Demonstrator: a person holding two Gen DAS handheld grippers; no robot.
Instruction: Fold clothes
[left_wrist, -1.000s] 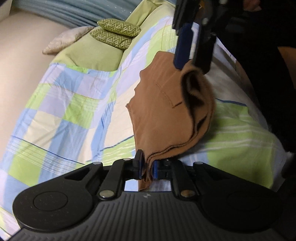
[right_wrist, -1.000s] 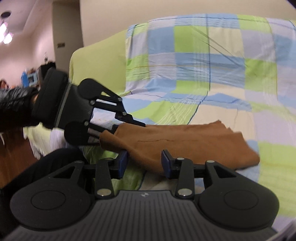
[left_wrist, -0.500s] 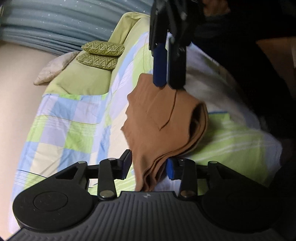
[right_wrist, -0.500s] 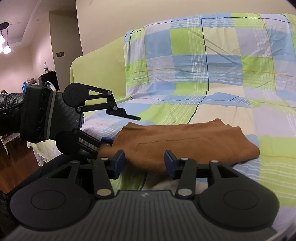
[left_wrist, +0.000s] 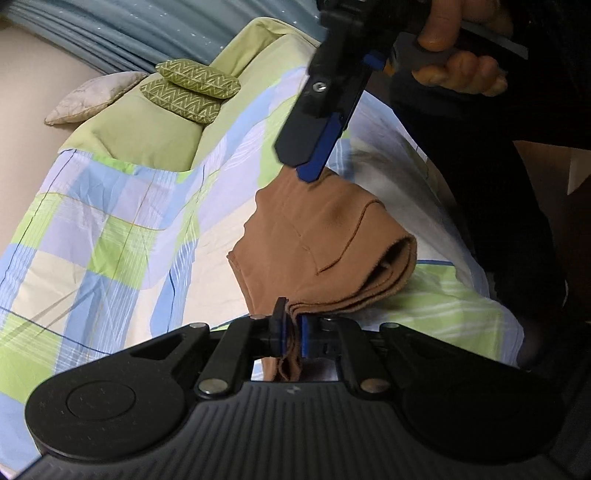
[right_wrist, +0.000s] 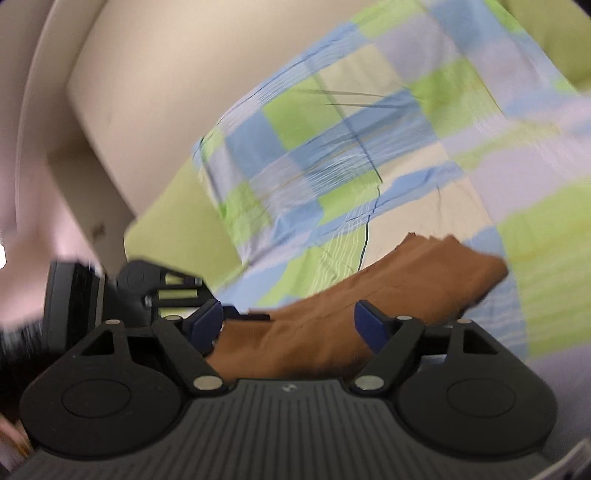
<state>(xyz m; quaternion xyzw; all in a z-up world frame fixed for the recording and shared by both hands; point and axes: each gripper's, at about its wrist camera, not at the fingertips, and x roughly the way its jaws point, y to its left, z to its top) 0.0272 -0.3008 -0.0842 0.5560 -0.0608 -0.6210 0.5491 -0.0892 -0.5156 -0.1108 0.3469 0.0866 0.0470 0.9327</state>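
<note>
A folded brown garment (left_wrist: 325, 243) lies on the checkered blue, green and cream sheet (left_wrist: 110, 236) of a sofa. My left gripper (left_wrist: 290, 332) is shut on the garment's near edge, several layers pinched between its blue pads. My right gripper (right_wrist: 290, 325) is open, its jaws wide apart just above the garment's (right_wrist: 388, 291) near end. In the left wrist view the right gripper (left_wrist: 314, 147) hangs over the garment's far edge, held by a hand (left_wrist: 454, 70). The right wrist view is blurred by motion.
Two green patterned cushions (left_wrist: 192, 90) and a pale cushion (left_wrist: 96, 96) lie on the green sofa at the back. A blue-grey curtain (left_wrist: 147, 29) hangs behind. The person's dark clothing (left_wrist: 498, 184) fills the right side. A beige wall (right_wrist: 166, 74) stands behind the sofa.
My left gripper opened briefly, then shut again on the garment's near edge. My right gripper opened wider and tilted, lifting off the garment's far edge.
</note>
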